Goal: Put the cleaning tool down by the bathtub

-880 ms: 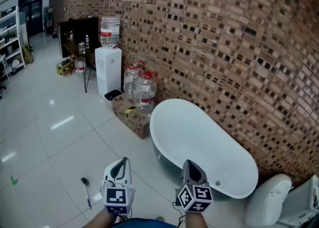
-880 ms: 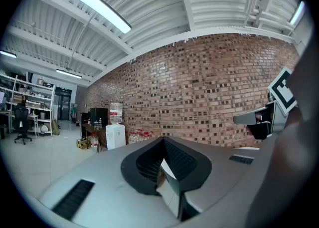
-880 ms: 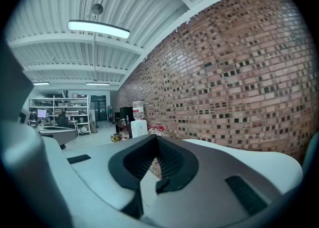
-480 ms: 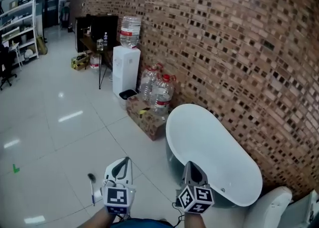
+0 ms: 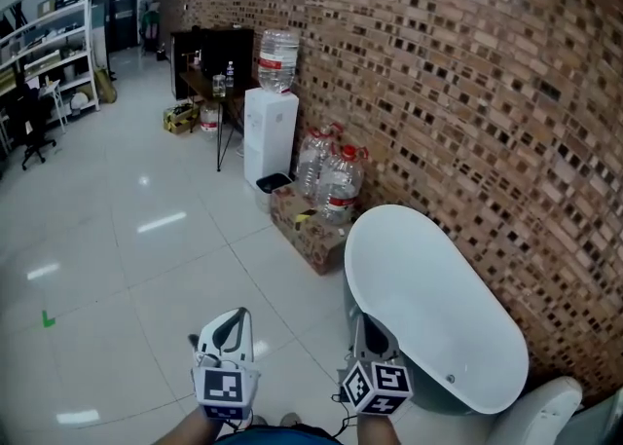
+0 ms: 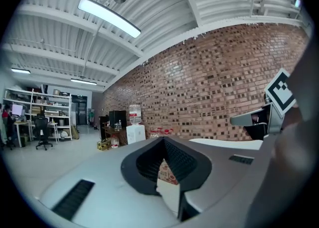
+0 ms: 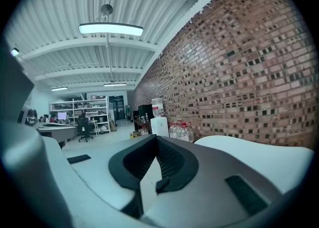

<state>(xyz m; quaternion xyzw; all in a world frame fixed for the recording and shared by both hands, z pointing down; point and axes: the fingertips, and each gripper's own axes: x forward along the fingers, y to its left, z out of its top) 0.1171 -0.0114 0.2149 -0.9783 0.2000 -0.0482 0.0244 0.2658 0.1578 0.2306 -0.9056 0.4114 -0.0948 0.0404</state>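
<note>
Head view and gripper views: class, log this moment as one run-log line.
left gripper: shut, empty | right gripper: shut, empty | bathtub: just right of grippers, against brick wall | cleaning tool: not in view

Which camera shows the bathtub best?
The head view: it looks down on almost the whole bathtub. The left gripper view catches only a strip of its rim; the right gripper view shows part of it.

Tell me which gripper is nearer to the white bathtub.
Right. In the head view the right gripper sits at the near end of the bathtub, against its rim. The left gripper is over the floor tiles, further left and clearly apart from the bathtub.
</note>
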